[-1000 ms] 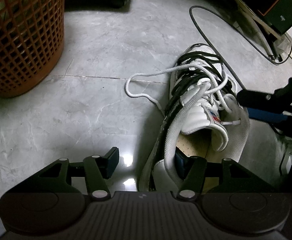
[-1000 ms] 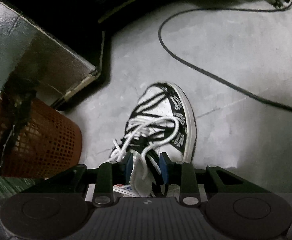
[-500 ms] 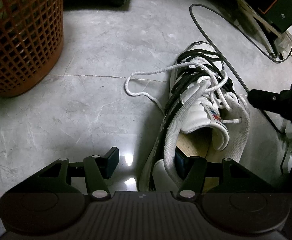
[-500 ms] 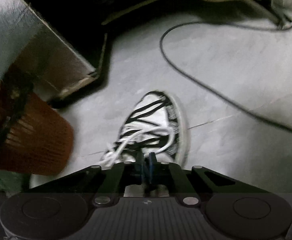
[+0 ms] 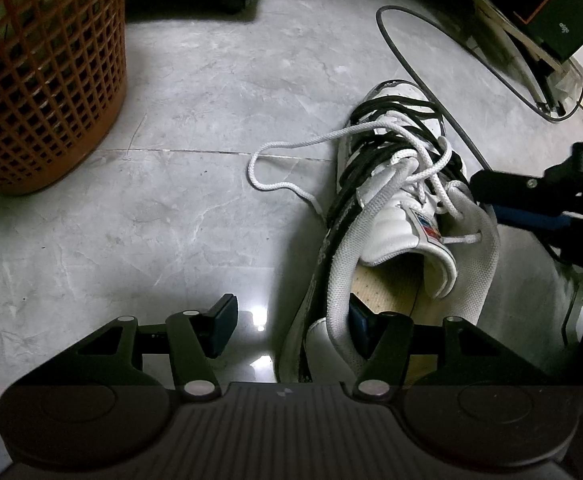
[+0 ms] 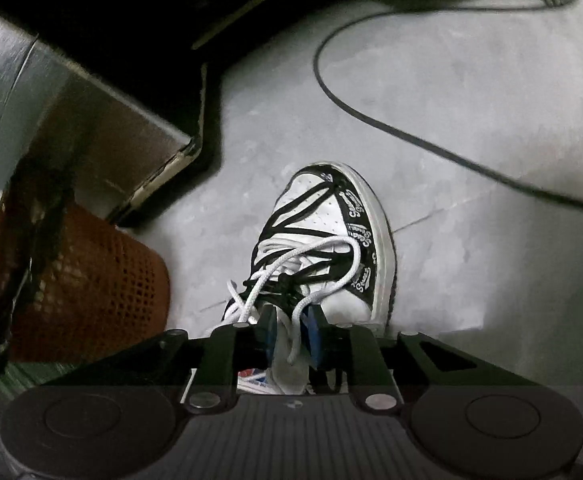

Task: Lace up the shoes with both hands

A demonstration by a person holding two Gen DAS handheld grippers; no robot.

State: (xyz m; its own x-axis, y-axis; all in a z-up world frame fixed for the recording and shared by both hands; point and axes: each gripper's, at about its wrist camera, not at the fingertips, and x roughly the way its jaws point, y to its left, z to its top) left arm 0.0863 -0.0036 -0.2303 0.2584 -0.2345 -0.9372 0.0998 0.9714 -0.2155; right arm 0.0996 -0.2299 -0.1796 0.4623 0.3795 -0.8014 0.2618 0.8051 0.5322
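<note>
Shoe point(image 5: 391, 216) on grey floor point(image 5: 151, 220), heel nearest. Left gripper point(image 5: 291, 330) jaws apart, one finger inside the heel collar. Right gripper point(image 6: 289, 334) jaws just reopened a little, white lace point(image 6: 295, 336) between them, not pinched. Orange basket point(image 5: 39, 72) and black cable point(image 5: 431, 92) farther back.
</note>
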